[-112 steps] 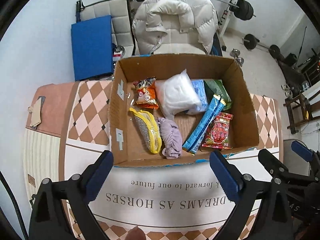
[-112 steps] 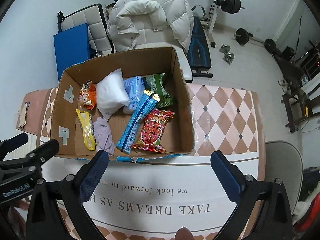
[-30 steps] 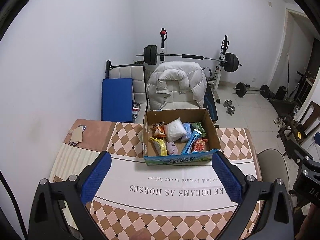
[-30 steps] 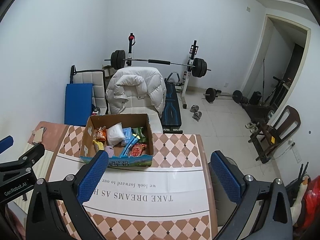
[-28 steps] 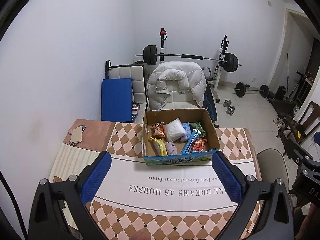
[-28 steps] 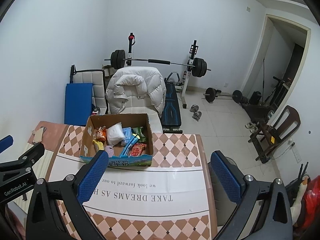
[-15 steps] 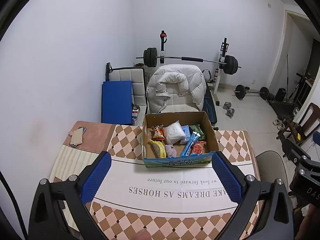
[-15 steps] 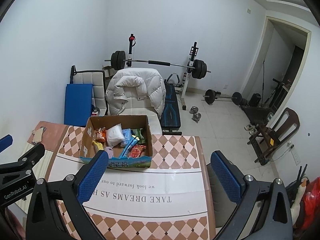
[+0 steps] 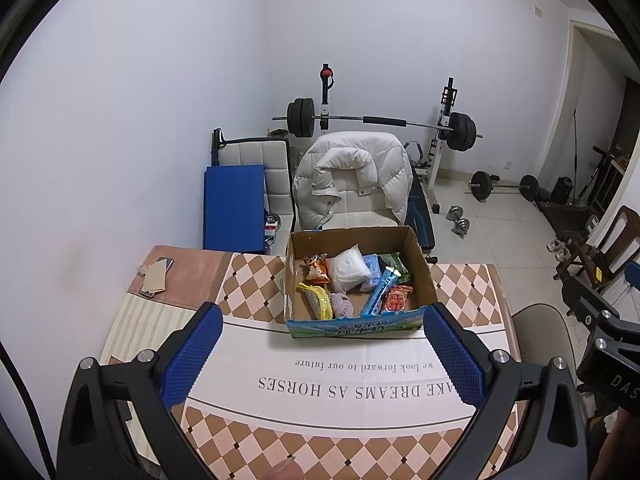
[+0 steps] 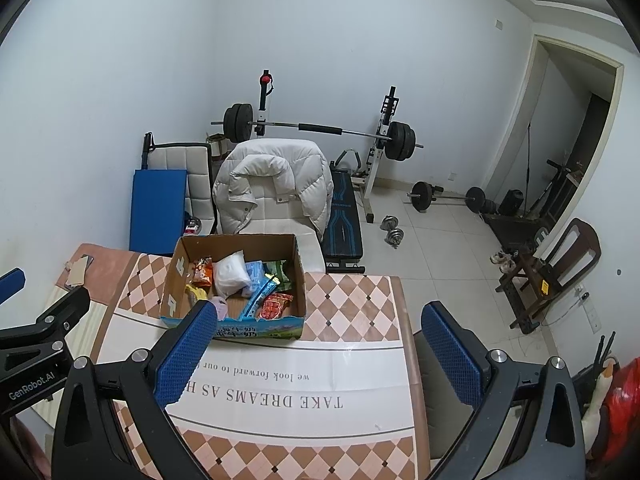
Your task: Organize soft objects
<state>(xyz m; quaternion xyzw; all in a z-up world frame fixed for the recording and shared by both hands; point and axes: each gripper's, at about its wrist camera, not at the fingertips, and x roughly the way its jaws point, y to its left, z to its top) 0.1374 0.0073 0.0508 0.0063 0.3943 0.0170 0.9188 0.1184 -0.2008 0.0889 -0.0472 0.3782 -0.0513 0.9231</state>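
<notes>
An open cardboard box (image 9: pixel 424 280) (image 10: pixel 174 280) stands on the table, far below both grippers. Inside lie a white soft bag (image 9: pixel 350 268) (image 10: pixel 232 274), a lilac cloth (image 9: pixel 342 305), a yellow pouch (image 9: pixel 316 300), a blue stick pack (image 9: pixel 380 291) (image 10: pixel 260 294), a red snack pack (image 9: pixel 397 299) (image 10: pixel 274 306), an orange snack pack (image 9: pixel 317 269) and a green pack (image 9: pixel 394 266). My left gripper (image 9: pixel 322 354) is open and holds nothing. My right gripper (image 10: pixel 316 354) is open too, to the right of the box.
The table (image 9: pixel 360 392) has a checked cloth with a white printed band. A phone and card (image 9: pixel 154 276) lie at its far left corner. Behind stand a chair with a white puffer jacket (image 9: pixel 354 184), a blue mat (image 9: pixel 234 208) and a barbell rack (image 9: pixel 380 120).
Both grippers have risen far from the box since 3.7 s ago, and in the last second drifted slightly higher. The box contents have not moved.
</notes>
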